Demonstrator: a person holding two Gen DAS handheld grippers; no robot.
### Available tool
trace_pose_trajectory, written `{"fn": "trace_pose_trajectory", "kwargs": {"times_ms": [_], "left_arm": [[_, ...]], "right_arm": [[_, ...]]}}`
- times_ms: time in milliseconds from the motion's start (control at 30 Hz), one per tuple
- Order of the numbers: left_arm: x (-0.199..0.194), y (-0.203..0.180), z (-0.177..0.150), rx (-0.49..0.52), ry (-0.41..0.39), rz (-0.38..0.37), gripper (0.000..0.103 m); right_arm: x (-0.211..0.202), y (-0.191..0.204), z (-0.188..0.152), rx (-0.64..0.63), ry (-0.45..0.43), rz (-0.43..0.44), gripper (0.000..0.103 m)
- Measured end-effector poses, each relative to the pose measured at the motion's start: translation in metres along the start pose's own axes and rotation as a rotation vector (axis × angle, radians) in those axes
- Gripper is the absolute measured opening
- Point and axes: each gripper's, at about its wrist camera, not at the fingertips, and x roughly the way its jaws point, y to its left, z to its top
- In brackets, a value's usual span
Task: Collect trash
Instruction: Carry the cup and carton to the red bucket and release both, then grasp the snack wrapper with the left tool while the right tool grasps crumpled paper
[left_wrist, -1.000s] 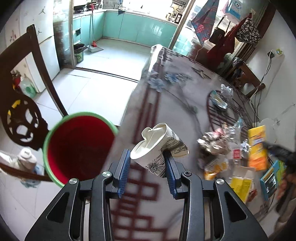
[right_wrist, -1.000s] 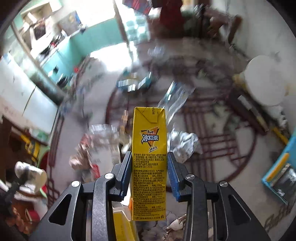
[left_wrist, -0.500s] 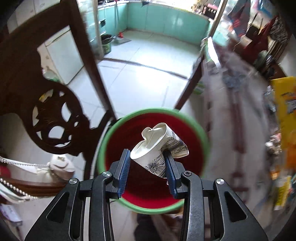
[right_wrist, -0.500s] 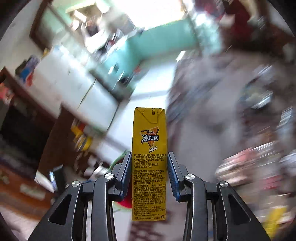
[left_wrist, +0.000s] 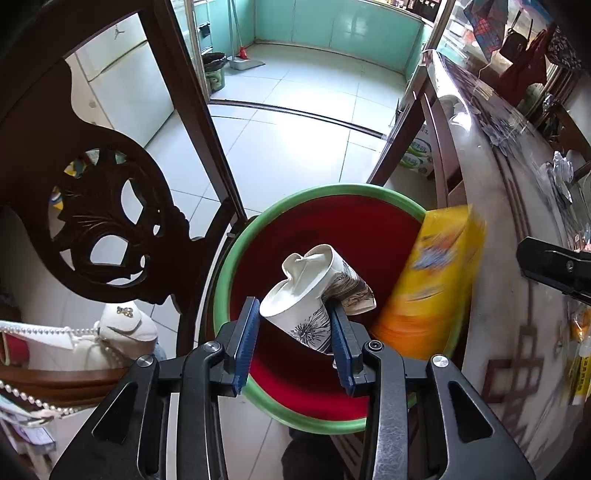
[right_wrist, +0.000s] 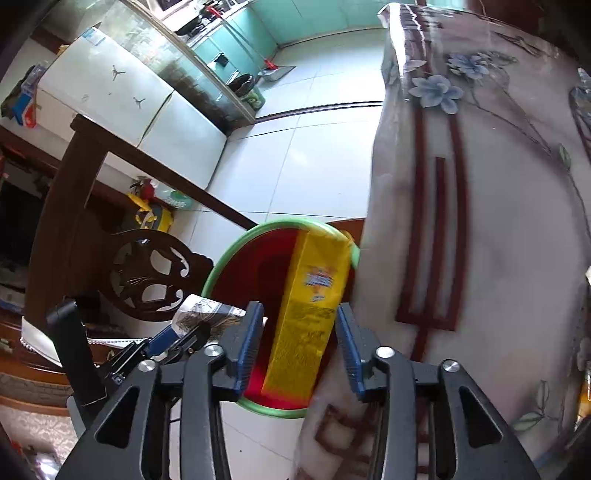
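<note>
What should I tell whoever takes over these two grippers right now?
Left gripper: shut on the crumpled paper cup, held over the red bucket.
Right gripper: jaws have just been opening; the yellow drink carton sits between them, pads clear, blurred, dropping into the bucket.
Done: both items brought over the bucket.
Left: release the cup, then go back to the table for the remaining wrappers.

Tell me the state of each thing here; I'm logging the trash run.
left hand-held gripper: shut on the paper cup.
paper cup: crumpled, held over the bin.
right hand-held gripper: jaws just opened, pads clear of the carton.
yellow carton: released, blurred, tilted into the bin.
bin: open, red inside, beside the table.
</note>
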Motion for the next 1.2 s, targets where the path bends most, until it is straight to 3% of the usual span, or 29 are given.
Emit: {"fn": "trace_pose_trajectory", "kwargs": {"times_ms": [133, 267, 400, 533, 733, 967, 1200], "left_arm": [[0.000, -0.001, -0.001, 0.015, -0.001, 0.006, 0.036], [-0.003, -0.004, -0.003, 0.034, -0.004, 0.014, 0.037], [-0.005, -0.007, -0.007, 0.041, -0.012, 0.024, 0.049], [-0.003, -0.012, -0.009, 0.046, -0.009, 0.040, 0.050], [-0.010, -0.029, -0.013, 0.038, -0.023, 0.070, 0.055], [-0.052, -0.097, -0.018, 0.080, -0.096, -0.020, 0.058], [-0.090, -0.217, -0.030, 0.248, -0.158, -0.190, 0.070]], "right_arm": [[-0.010, -0.006, -0.004, 0.013, -0.024, -0.002, 0.047], [-0.047, -0.015, -0.012, 0.009, -0.083, 0.001, 0.047], [-0.092, -0.032, -0.024, 0.012, -0.164, -0.033, 0.047], [-0.142, -0.069, -0.037, 0.056, -0.253, -0.109, 0.047], [-0.219, -0.156, -0.061, 0.170, -0.338, -0.282, 0.050], [-0.280, -0.277, -0.117, 0.397, -0.317, -0.451, 0.052], [-0.268, -0.348, -0.171, 0.522, -0.220, -0.409, 0.054]]}}
